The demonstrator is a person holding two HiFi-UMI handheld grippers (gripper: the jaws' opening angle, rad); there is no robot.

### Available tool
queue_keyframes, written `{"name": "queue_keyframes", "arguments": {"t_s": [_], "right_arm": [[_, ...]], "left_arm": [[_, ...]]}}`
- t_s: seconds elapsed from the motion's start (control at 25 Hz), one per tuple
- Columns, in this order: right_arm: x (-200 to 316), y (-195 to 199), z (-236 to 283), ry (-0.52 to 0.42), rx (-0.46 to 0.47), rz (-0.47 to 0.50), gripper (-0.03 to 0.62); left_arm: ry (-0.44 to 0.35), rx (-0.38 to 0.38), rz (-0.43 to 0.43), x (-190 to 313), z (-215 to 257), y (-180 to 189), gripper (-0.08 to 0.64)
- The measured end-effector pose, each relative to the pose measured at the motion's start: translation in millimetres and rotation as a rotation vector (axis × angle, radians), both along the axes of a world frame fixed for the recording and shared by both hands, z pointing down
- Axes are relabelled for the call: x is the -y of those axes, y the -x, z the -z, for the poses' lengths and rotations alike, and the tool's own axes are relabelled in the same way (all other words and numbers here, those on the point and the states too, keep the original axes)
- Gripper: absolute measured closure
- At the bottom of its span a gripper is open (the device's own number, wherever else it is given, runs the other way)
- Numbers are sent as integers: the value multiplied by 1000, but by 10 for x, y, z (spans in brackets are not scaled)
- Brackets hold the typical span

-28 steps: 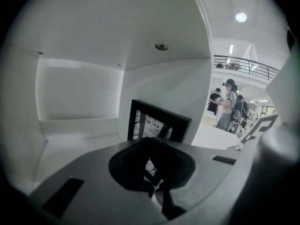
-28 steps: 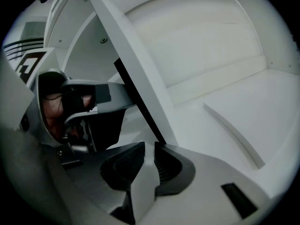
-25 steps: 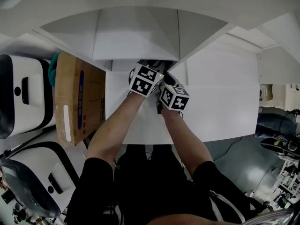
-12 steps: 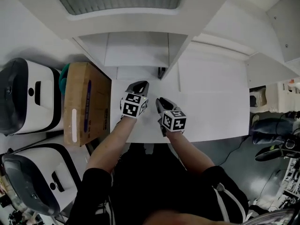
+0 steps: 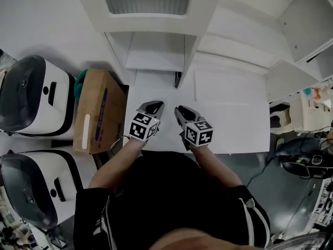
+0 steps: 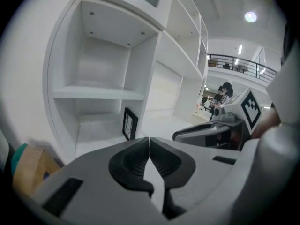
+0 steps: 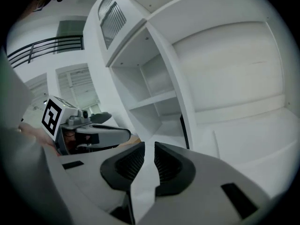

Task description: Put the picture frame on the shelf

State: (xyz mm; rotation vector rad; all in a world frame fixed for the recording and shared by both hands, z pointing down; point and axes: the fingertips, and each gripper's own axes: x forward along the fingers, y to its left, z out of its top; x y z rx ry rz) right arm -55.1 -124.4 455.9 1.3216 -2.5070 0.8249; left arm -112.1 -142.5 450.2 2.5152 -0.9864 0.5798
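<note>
- Apparently finishing up: seeing the picture frame (image 6: 130,123) already standing upright in the lowest left compartment of the shelf (image 5: 156,61), right against the foot of the upright divider, at the far side of the counter (image 5: 234,113).
- Judging the placing as done, with nothing obvious remaining beyond perhaps checking that it is standing steadily.
- Hovering the left tool (image 5: 154,107) over the near part of the counter, clenched on nothing.
- Holding the right tool (image 5: 181,111) just beside it, slightly parted, grasping nothing.
- Counting one picture frame, one shelf and two tools, both tools well apart from the frame.
- Counting also, at the left, one cardboard box (image 5: 99,111) and two white machines (image 5: 34,95), one near and one farther.
</note>
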Motion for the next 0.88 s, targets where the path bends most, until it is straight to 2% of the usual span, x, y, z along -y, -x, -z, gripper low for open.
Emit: {"name": "queue_keyframes", "arguments": {"t_s": [0.12,0.28,0.44,0.6,0.72,0.88], "right_arm": [[-70,-5,215,-33,14,26,517],[-211,30,483,-86,64,65,517],[-388,86,757,-131,71,109,529],[-531,180,1120,-194,109,169,551],[-558,246,1317,-234,153,203,568],[-580,264,1581,-306,157,220,572]], "left_arm": [[8,-65,12,-150,200,34,552],[24,-86,21,-349,365,141,552],[23,-109,-18,-592,608,175,552],[-53,-68,-98,-790,950,173,552],[-118,-63,-97,-778,1194,235,552],[-174,-79,-69,-709,1438,328,552]]}}
